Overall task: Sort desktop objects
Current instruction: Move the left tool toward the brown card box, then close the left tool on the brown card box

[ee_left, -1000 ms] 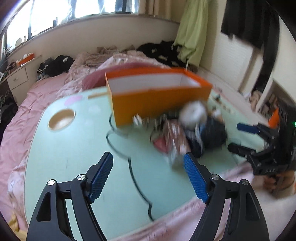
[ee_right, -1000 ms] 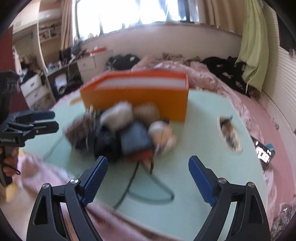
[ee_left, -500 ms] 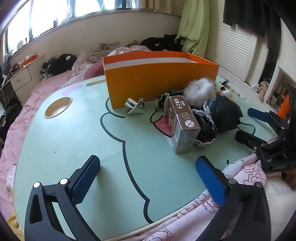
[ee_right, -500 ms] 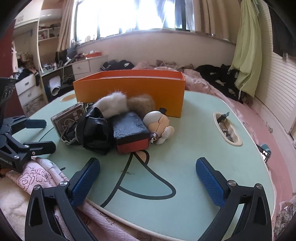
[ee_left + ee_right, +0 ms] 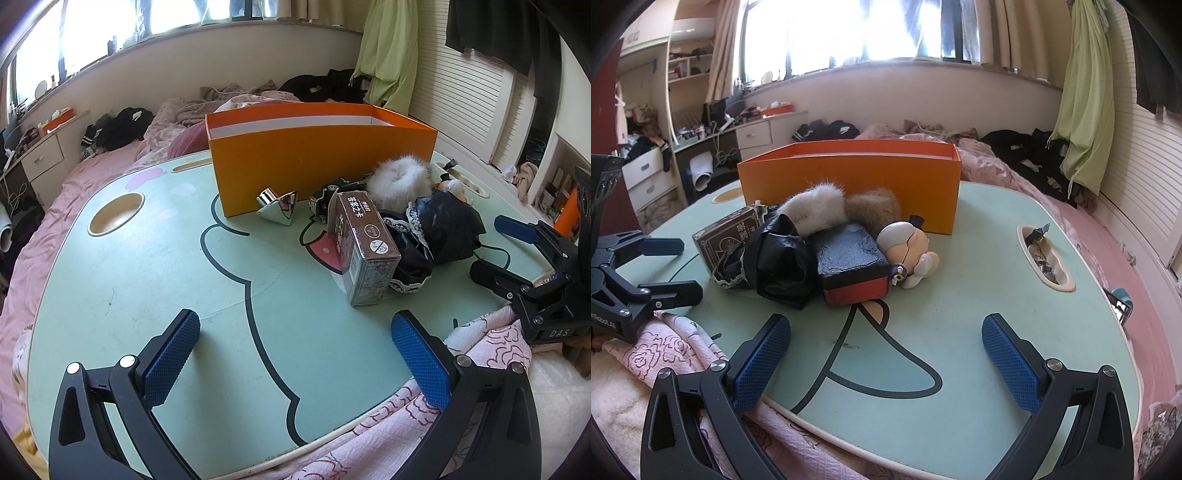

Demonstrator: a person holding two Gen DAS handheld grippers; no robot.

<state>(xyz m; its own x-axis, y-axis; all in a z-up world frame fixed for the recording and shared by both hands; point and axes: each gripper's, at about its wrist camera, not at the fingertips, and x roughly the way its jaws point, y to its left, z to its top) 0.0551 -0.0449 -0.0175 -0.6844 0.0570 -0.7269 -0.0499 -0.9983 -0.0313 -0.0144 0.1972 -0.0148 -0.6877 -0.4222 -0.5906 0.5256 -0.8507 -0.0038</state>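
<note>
An open orange box [image 5: 321, 155] [image 5: 857, 184] stands at the back of a mint green lap table [image 5: 147, 280] [image 5: 979, 288]. In front of it lies a pile: a brown card box [image 5: 364, 247] [image 5: 727, 236], a black lace-trimmed pouch [image 5: 439, 229] [image 5: 775, 262], a white fur puff [image 5: 399, 181] [image 5: 820, 206], a brown fur puff [image 5: 875, 206], a dark blue and red case [image 5: 853, 266], a small doll [image 5: 908, 254], a silver cone [image 5: 279, 206] and a toy car [image 5: 325, 197]. My left gripper [image 5: 295, 358] and right gripper [image 5: 886, 358] are both open and empty, near the table's front edge.
The table rests on a pink bed with a floral blanket [image 5: 461, 387] at the front edge. It has a round cup hole [image 5: 116, 218] at the left and an oval tray slot [image 5: 1045, 258] with small items at the right. A phone [image 5: 1121, 306] lies beyond the right edge.
Both views were blurred and swinging one second ago and are now steady. Both grippers have opened wider. The objects on the table have not moved.
</note>
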